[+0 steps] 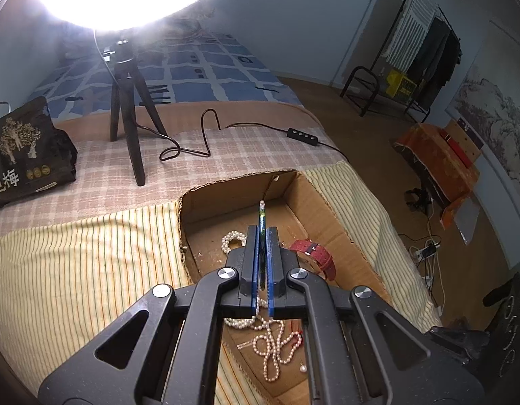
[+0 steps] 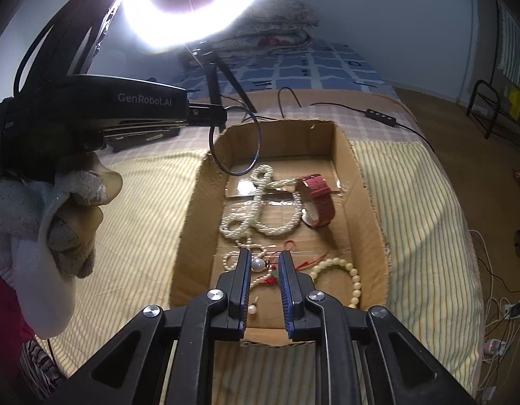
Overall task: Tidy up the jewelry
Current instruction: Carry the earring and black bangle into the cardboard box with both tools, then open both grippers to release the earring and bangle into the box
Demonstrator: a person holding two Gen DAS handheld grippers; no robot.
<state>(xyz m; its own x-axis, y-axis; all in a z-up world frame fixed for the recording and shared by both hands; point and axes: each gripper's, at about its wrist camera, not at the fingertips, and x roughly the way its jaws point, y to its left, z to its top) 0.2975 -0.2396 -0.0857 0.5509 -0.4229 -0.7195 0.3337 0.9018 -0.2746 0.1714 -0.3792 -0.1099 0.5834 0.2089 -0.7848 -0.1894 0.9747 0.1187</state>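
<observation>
An open cardboard box (image 2: 345,145) lies on the striped bedcover. Inside it are a tangled pearl necklace (image 2: 260,216), a red watch strap (image 2: 319,199), a cream bead bracelet (image 2: 354,276) and a loose pearl (image 2: 257,264). My left gripper (image 1: 261,233) is shut on a thin dark bangle (image 1: 262,214), seen edge-on over the box (image 1: 239,179). From the right wrist the bangle (image 2: 234,150) hangs as a hoop above the box's far left corner. My right gripper (image 2: 265,256) hovers low over the box's near end, jaws a little apart, gripping nothing.
A ring light on a tripod (image 1: 125,101) stands on the bed behind the box, its cable and switch (image 1: 302,133) trailing right. A dark bag (image 1: 27,152) sits far left. A gloved hand (image 2: 57,219) holds the left gripper. The bed edge drops to the floor at right.
</observation>
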